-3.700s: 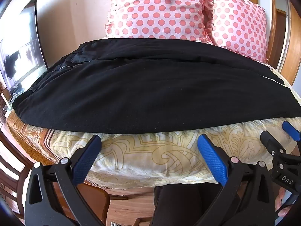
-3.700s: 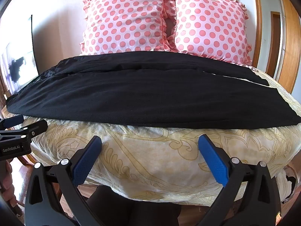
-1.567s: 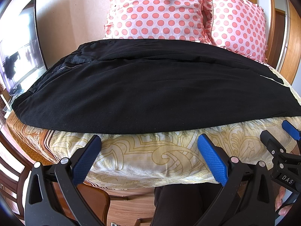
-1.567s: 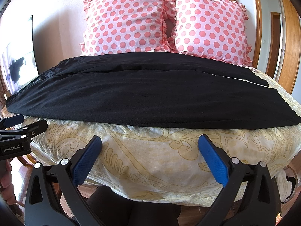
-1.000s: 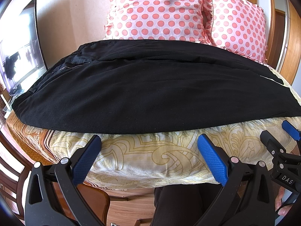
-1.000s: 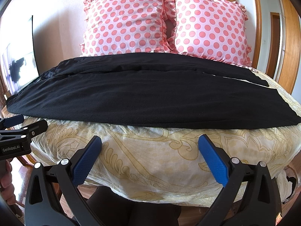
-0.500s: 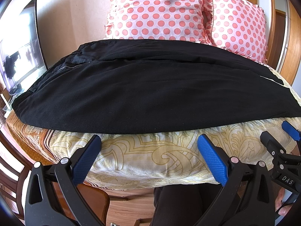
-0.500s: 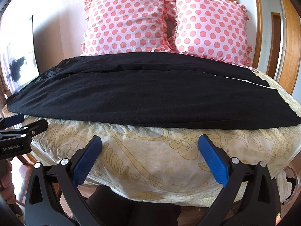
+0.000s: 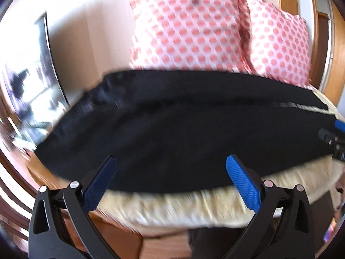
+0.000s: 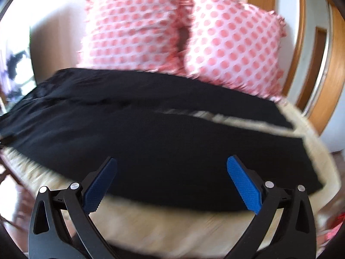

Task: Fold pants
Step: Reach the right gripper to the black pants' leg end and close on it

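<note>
Black pants [image 9: 183, 133] lie spread flat across the bed, waist to the left and leg ends to the right; they also show in the right wrist view [image 10: 172, 142]. My left gripper [image 9: 170, 172] is open and empty, its blue pads over the near edge of the pants. My right gripper [image 10: 172, 172] is open and empty above the near edge of the pants, toward the leg end. The right gripper also shows at the right edge of the left wrist view [image 9: 334, 138]. Both views are motion-blurred.
Two pink polka-dot pillows [image 9: 189, 28] [image 10: 232, 49] lean against the wall behind the pants. The bed has a cream patterned cover [image 10: 172, 224]. A dark screen [image 9: 28, 86] stands at the left; a wooden door frame [image 10: 330, 75] is at the right.
Both grippers have moved forward over the bed edge toward the pants, the right one also swinging toward the leg end. The pants have not moved.
</note>
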Available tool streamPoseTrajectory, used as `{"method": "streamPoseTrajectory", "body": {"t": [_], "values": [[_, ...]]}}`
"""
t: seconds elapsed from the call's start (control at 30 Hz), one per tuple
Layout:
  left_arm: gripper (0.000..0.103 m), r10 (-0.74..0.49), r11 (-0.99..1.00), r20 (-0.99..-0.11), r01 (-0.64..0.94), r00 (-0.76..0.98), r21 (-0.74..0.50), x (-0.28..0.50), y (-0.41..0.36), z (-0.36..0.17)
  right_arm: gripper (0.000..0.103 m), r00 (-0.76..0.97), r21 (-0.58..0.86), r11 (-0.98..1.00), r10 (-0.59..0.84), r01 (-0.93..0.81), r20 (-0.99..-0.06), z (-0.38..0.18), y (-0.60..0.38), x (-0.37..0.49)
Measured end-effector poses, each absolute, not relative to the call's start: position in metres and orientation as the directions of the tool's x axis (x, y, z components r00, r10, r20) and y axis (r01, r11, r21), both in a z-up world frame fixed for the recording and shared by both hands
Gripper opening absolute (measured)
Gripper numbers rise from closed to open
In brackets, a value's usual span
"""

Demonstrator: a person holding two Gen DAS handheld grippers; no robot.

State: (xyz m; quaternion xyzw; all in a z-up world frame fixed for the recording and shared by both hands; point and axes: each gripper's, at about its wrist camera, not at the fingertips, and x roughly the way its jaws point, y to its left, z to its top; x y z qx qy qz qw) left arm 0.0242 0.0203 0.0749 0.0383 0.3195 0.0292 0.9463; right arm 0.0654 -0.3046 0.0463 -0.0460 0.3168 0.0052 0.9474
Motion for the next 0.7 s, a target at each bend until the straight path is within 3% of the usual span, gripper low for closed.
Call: {"method": "streamPoseTrajectory", "body": {"t": [0.13,0.3,0.47,0.7], "values": [[0.101,0.128,0.989,-0.556,-0.061,0.821,0.138,0.06,0.023,0.093,0.102,0.762,-0.103,0.991,-0.128,0.081,-0.635,0.06,-0.352,0.139],[0.101,0.145,0.988,-0.586,-0.09,0.797,0.123,0.135,0.034,0.095,0.102,0.694,-0.065,0.969,-0.216,0.237,-0.687,0.054,-0.415,0.232],[0.101,0.156,0.987,-0.623,-0.141,0.766,0.073,0.197,0.05,0.087,0.093,0.59,-0.105,0.916,-0.334,0.387,-0.735,0.032,-0.468,0.33],[0.101,0.204,0.977,-0.653,-0.19,0.729,0.093,0.236,0.064,0.066,0.082,0.473,-0.135,0.835,-0.426,0.533,-0.771,0.008,-0.509,0.411]]}}
